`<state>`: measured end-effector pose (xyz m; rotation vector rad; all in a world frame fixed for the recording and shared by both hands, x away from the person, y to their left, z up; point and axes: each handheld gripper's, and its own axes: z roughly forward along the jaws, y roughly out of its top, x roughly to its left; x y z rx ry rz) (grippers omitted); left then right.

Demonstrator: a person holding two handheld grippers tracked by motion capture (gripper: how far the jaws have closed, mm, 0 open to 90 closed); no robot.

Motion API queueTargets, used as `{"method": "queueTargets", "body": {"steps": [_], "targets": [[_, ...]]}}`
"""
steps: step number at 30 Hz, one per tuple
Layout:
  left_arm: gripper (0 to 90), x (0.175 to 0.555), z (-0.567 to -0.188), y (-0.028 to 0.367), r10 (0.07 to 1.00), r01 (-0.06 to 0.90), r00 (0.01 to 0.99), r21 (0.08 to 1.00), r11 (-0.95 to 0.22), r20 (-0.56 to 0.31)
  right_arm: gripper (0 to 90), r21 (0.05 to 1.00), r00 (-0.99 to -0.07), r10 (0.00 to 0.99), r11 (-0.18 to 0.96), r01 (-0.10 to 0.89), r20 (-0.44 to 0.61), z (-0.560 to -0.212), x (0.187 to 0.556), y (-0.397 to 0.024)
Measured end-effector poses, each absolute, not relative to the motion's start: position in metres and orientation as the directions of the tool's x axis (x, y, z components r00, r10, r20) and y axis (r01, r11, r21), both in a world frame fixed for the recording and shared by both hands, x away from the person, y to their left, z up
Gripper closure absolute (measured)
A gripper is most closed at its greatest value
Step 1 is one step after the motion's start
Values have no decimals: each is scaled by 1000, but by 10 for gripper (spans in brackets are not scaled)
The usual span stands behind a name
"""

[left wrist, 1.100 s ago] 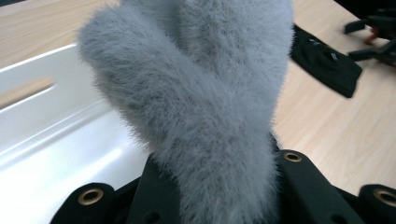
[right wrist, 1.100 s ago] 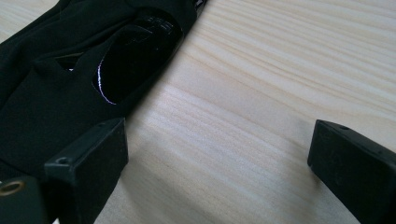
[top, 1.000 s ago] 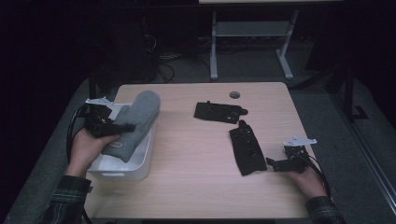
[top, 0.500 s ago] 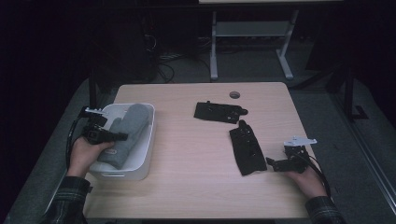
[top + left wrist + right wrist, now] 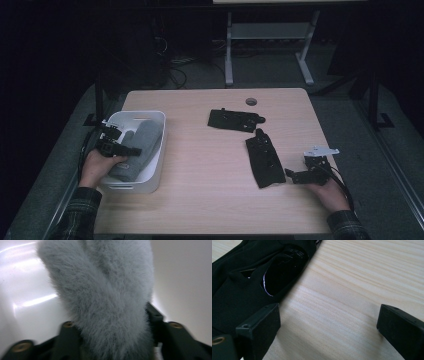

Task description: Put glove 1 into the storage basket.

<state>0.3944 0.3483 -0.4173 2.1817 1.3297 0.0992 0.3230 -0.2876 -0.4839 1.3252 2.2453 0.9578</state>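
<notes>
Tongs in the person's left hand (image 5: 117, 148) are clamped on a fluffy grey fabric item (image 5: 105, 297), which lies inside a white rectangular plastic bin (image 5: 155, 150) at the table's left edge. Right of the bin, the right tongs (image 5: 327, 332) rest low on the pale wooden table (image 5: 210, 190) with jaws spread apart, one jaw touching a flat black fabric piece (image 5: 264, 160). A second black fabric piece (image 5: 235, 120) lies farther back, near a small round hole (image 5: 251, 101). Judging from this, letting go late could drag the fluffy item back out, since fur may cling to the jaws; the bin, being light, might shift too.
</notes>
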Motion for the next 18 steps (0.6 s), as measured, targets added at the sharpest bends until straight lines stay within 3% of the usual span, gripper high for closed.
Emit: {"method": "queueTargets", "body": {"steps": [1, 2, 5, 6, 18], "targets": [[382, 394, -417, 348, 835, 792, 501, 508, -338, -226, 47, 709, -494, 869, 330, 623, 30, -484, 323, -288], [382, 394, -418, 347, 840, 794, 494, 509, -331, -223, 48, 709, -494, 869, 330, 623, 31, -484, 323, -288], [201, 394, -418, 343, 854, 793, 488, 500, -348, -179, 48, 709, -494, 869, 330, 623, 30, -484, 323, -288], [178, 394, -417, 343, 856, 788, 491, 501, -357, -163, 48, 709, -494, 869, 329, 624, 31, -484, 323, -288], [142, 392, -396, 351, 884, 729, 458, 608, -314, -93, 47, 709, -494, 869, 329, 624, 31, -484, 323, -288]]}}
